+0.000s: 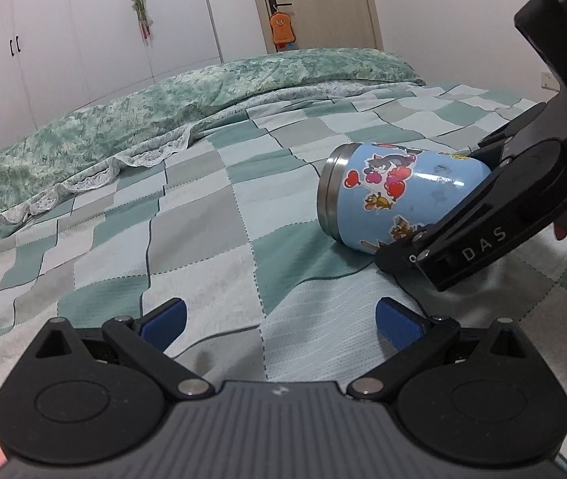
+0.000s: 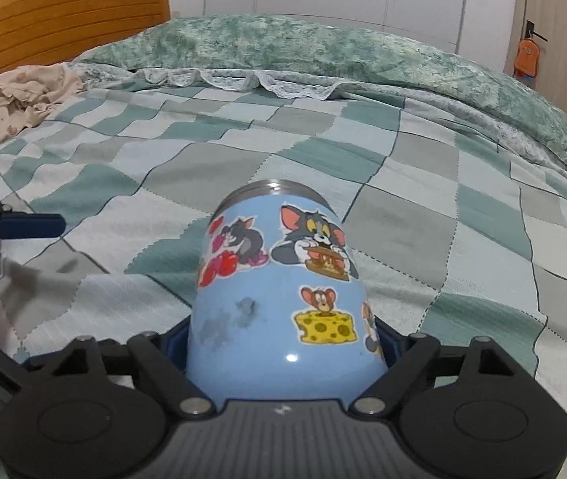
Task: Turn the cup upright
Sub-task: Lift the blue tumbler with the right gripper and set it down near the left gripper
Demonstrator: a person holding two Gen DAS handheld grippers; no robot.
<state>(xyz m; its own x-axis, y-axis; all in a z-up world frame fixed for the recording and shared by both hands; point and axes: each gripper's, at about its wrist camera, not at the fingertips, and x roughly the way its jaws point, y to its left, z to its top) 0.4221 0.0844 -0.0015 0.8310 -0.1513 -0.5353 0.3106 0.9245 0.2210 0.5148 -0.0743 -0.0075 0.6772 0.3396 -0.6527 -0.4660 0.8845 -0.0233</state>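
The cup (image 2: 279, 279) lay on its side on the bed (image 2: 423, 183), its rounded base between the closed right claw (image 2: 283, 349). Steel, glossy; probably slippery there. Left claw (image 1: 281, 321) hovered open, empty.

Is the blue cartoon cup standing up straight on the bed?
No, the cup lies tipped on its side on the checkered blanket, its steel rim pointing sideways, with the right gripper around its base.
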